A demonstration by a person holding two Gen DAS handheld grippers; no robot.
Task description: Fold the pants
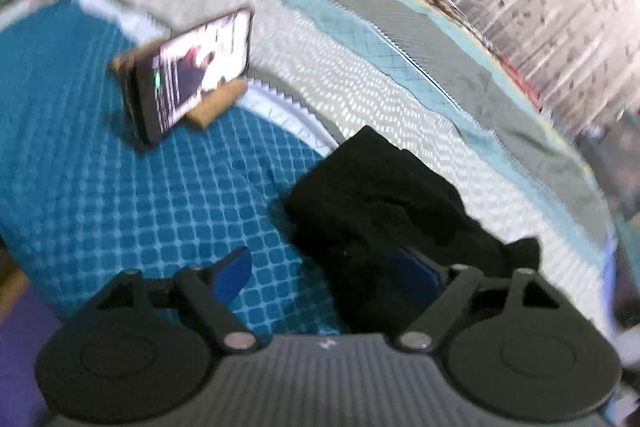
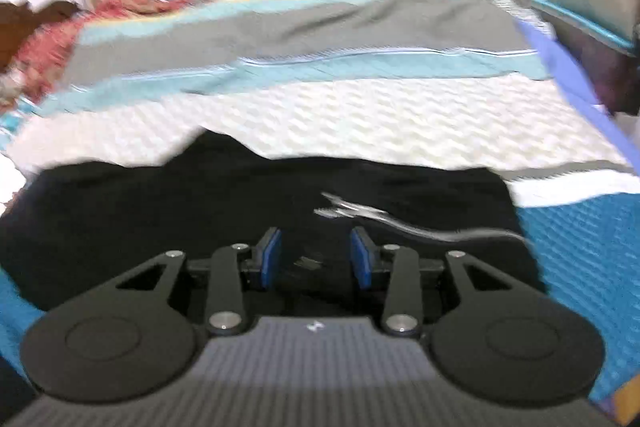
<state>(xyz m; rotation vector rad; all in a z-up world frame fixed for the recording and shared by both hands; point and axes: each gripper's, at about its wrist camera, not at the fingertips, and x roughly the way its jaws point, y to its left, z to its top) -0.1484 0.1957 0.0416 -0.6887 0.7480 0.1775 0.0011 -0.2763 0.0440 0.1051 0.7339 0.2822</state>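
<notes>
Black pants (image 2: 240, 211): bunched on bed (image 2: 360, 115). Left tool (image 1: 324, 271): wide, one finger under cloth. Right tool (image 2: 316, 259): narrow gap, over pants, gripping nothing. Phone (image 1: 192, 75): propped mid-bed.

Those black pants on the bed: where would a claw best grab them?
Probably the near edge of the black pants, from the front. The right claw hangs open there, over bunched cloth. The drawstring is too thin.

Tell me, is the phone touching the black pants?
Apart. The left wrist view shows the phone propped up, with bare blue bedspread between it and the black pants.
</notes>
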